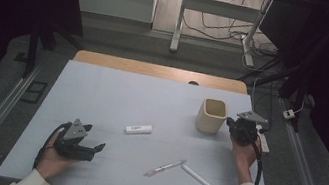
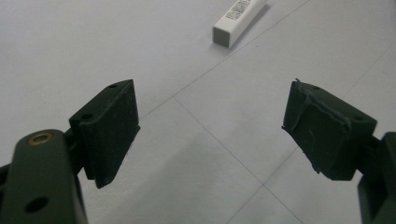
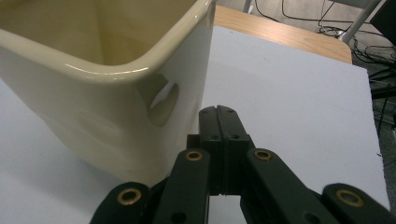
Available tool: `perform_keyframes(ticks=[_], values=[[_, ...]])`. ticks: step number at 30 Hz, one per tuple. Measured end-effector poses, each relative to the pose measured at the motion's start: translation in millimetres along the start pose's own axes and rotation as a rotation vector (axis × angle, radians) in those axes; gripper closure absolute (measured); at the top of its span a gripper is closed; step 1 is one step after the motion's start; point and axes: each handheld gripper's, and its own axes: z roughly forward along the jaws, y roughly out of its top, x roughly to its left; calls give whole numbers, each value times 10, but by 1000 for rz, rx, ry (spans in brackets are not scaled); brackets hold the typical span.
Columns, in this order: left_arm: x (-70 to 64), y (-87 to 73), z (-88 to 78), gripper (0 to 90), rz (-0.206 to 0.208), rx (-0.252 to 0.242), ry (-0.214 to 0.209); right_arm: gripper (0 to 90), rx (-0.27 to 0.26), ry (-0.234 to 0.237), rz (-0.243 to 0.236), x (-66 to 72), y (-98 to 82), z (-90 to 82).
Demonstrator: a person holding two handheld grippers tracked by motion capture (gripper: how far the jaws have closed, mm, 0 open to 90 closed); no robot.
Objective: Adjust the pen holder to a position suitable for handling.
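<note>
The right hand-held gripper point(image 3: 218, 112) has its jaws pressed together on nothing, just beside the cream square cup point(image 3: 107, 70), which stands upright at the right of the white worktop point(image 1: 116, 94). The left hand-held gripper point(image 2: 210, 130) rests low with jaws apart and empty, near a small white box point(image 2: 238, 16); two pens point(image 1: 165, 167) lie between the hands

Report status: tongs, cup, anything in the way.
Left tongs open, nothing between them. Right tongs shut, nothing held, beside the cream cup. Cup upright on the white mat. Nothing between right tongs and cup.
</note>
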Motion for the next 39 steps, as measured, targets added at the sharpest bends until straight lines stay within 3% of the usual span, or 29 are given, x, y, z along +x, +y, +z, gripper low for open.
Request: perform_keyframes(ticks=[17,39], values=[[-7,0,5,180,2,5,-3,892,66,8,-15,27,-63,146],[-7,0,16,180,2,8,-6,893,70,20,-27,59,-51,170]])
